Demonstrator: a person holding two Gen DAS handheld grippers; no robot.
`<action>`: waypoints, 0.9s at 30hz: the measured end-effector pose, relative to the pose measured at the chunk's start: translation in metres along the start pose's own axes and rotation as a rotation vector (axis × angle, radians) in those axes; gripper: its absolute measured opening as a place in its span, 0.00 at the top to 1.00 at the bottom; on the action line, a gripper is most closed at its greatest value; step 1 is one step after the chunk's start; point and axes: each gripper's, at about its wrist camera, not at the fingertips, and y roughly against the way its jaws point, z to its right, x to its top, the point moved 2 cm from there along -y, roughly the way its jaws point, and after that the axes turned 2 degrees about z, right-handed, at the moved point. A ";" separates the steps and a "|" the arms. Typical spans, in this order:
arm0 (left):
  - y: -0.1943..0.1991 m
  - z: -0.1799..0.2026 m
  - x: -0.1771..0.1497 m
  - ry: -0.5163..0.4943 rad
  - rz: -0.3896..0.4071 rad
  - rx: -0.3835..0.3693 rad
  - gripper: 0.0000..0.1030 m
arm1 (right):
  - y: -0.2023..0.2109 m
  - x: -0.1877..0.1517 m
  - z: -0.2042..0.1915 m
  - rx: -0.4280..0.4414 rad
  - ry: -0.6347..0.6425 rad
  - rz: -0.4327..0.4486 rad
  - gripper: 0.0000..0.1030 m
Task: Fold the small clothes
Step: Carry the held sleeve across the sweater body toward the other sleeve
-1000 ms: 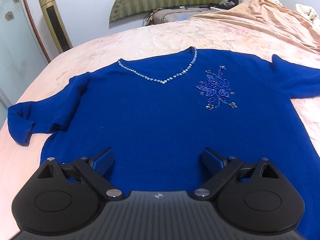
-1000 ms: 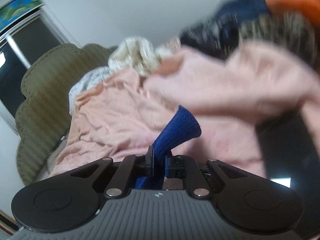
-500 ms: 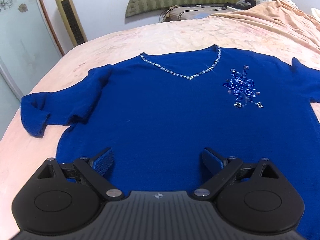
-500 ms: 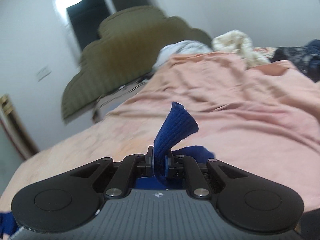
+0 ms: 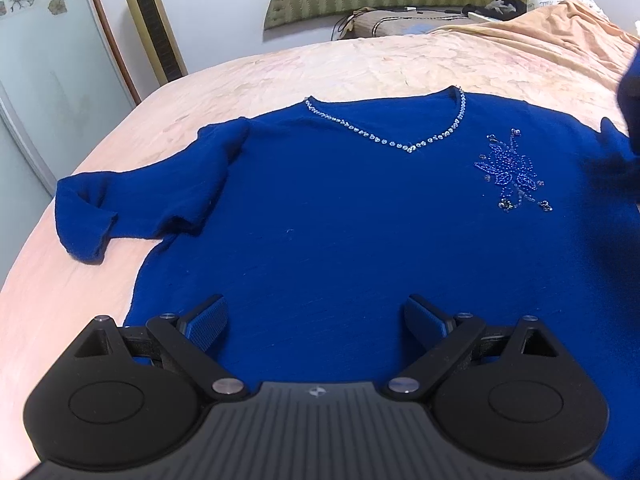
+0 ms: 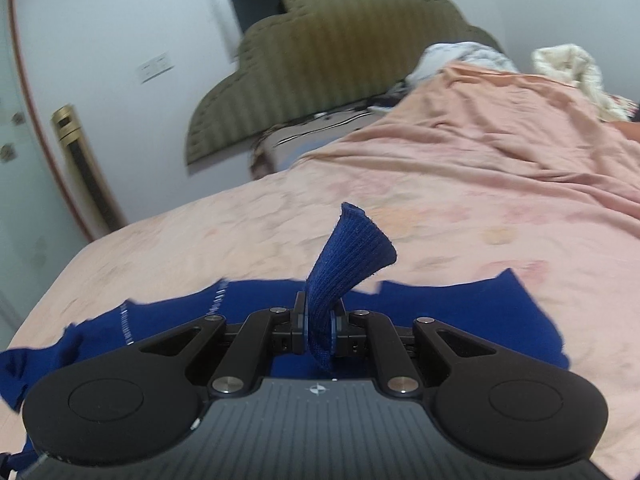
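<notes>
A blue V-neck sweater [image 5: 340,208] with a beaded neckline and a beaded flower lies flat, face up, on the pink bed. My left gripper [image 5: 316,318] is open and empty, hovering above the sweater's lower hem. The left sleeve [image 5: 120,204] lies spread out with its cuff curled. My right gripper [image 6: 320,322] is shut on the ribbed cuff of the right sleeve [image 6: 348,256], lifted above the sweater body [image 6: 460,320]. That lifted sleeve shows as a dark blur at the right edge of the left wrist view [image 5: 630,96].
The pink bedspread [image 5: 360,68] is bunched up at the right [image 6: 500,128]. A green padded headboard [image 6: 340,52] and pillows stand at the far end. A gold tower fan [image 5: 152,20] and a glass door [image 5: 36,60] are to the left.
My right gripper has swung left with the sleeve cuff, from facing the piled bedding to facing over the sweater. My left gripper has shifted left; it stays open.
</notes>
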 end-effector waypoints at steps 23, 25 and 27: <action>-0.003 -0.042 -0.009 0.064 -0.014 -0.010 0.07 | -0.069 -0.012 -0.127 0.185 -0.014 -0.150 0.87; -0.003 -0.048 -0.009 0.077 -0.016 -0.009 0.07 | -0.074 -0.014 -0.140 0.204 -0.011 -0.161 0.87; -0.004 -0.053 -0.010 0.088 -0.019 -0.005 0.07 | -0.077 -0.016 -0.153 0.226 -0.004 -0.171 0.87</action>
